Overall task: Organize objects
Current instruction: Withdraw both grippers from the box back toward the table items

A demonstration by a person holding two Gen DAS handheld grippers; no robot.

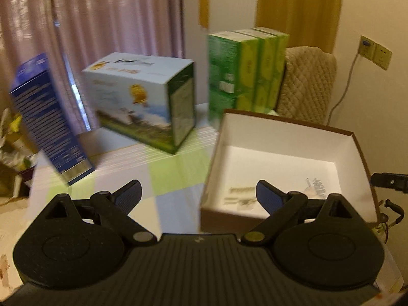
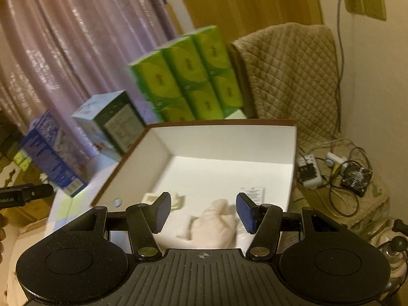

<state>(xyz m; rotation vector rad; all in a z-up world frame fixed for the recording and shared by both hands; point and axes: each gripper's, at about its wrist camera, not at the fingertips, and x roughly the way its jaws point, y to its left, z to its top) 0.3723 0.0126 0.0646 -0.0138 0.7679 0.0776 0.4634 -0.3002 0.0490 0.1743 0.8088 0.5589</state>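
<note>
Left wrist view: your left gripper [image 1: 199,193] was spread wide and carried nothing, hanging over the table [image 1: 176,168] with its right finger overlapping the near wall of the open box [image 1: 285,137]. Ahead and left of the tool the blue carton [image 1: 48,119] leaned at a tilt, blurred, so I couldn't tell whether it was standing or tipping. Straight ahead sat the printed carton [image 1: 142,99], and beyond the box's far wall the green tissue packs [image 1: 244,71] stood upright against the quilted chair back [image 1: 308,84].

Right wrist view: your right gripper [image 2: 202,211] was also spread wide and empty, poised just above the box interior. Between and just past its fingers lay a pale cloth bundle [image 2: 216,224]; to the left of it was a small white item [image 2: 153,199], to the right a flat packet [image 2: 252,193]. The box looked like the collecting bin, which would explain why both tools were parked at its near edge.

Judgement: some items were already in, and the cartons on the table ahead of your left tool remained outside. A wide opening suited the next grab, likely the blue carton, but its lean made a clean pinch risky.
</note>
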